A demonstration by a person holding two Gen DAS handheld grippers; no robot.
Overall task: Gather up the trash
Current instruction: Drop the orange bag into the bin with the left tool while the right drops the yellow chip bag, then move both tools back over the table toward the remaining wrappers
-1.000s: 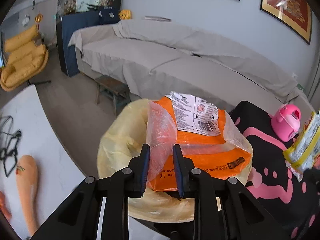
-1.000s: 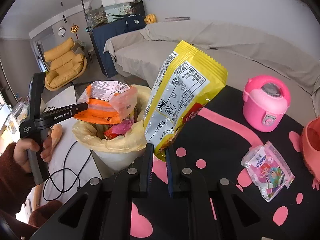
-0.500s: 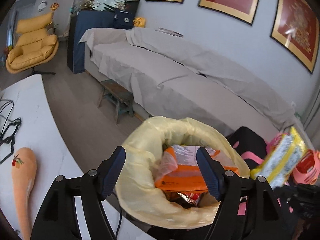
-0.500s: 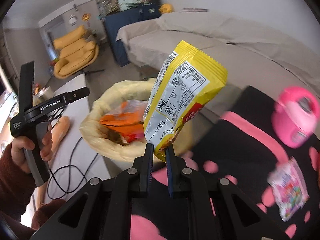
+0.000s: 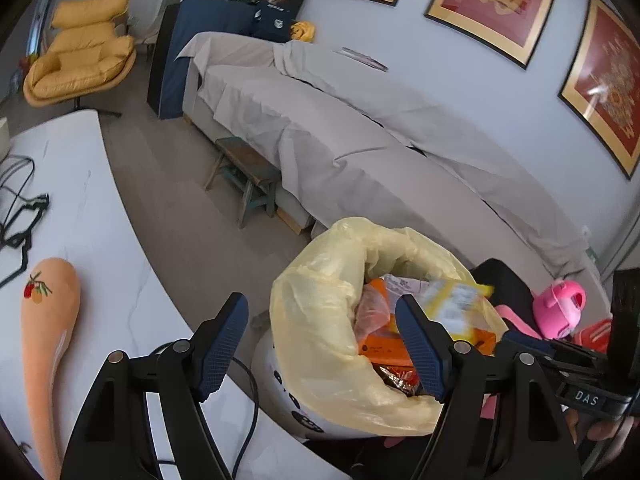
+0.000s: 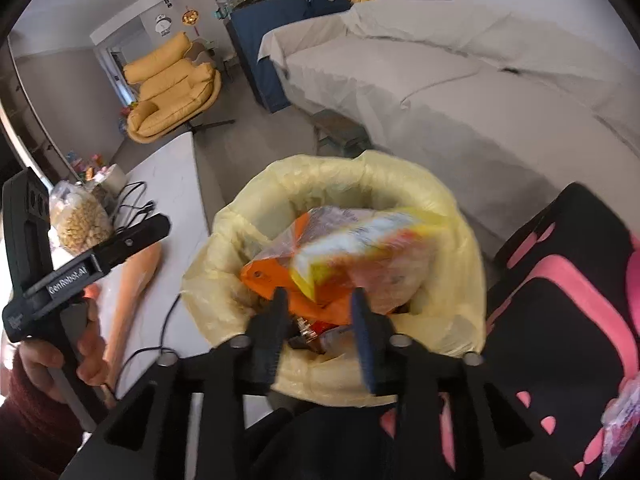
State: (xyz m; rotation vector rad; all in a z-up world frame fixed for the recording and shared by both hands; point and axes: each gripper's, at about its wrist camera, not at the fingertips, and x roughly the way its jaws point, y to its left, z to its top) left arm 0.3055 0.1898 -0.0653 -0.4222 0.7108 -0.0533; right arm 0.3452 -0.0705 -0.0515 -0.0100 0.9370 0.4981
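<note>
Right gripper (image 6: 320, 312) jaws, just opening, part over the crinkly liner (image 6: 460, 292) — blurred yellow packet (image 6: 360, 256) seemingly loose; left gripper (image 5: 324, 340) wide, empty.

the bin (image 6: 320, 384) is white with black marks on its side, lined with a pale yellow bag (image 5: 320, 320) whose crinkled top is rolled out over the rim and stands open. inside lies an orange packet (image 6: 272, 280) with a clear plastic end, tilted against the liner. a yellow snack packet (image 6: 360, 248) with a white printed panel is above it in the bag's mouth, lying roughly flat and blurred; whether it rests on the orange one cannot be told. under them are darker foil wrappers (image 5: 400, 378).
</note>
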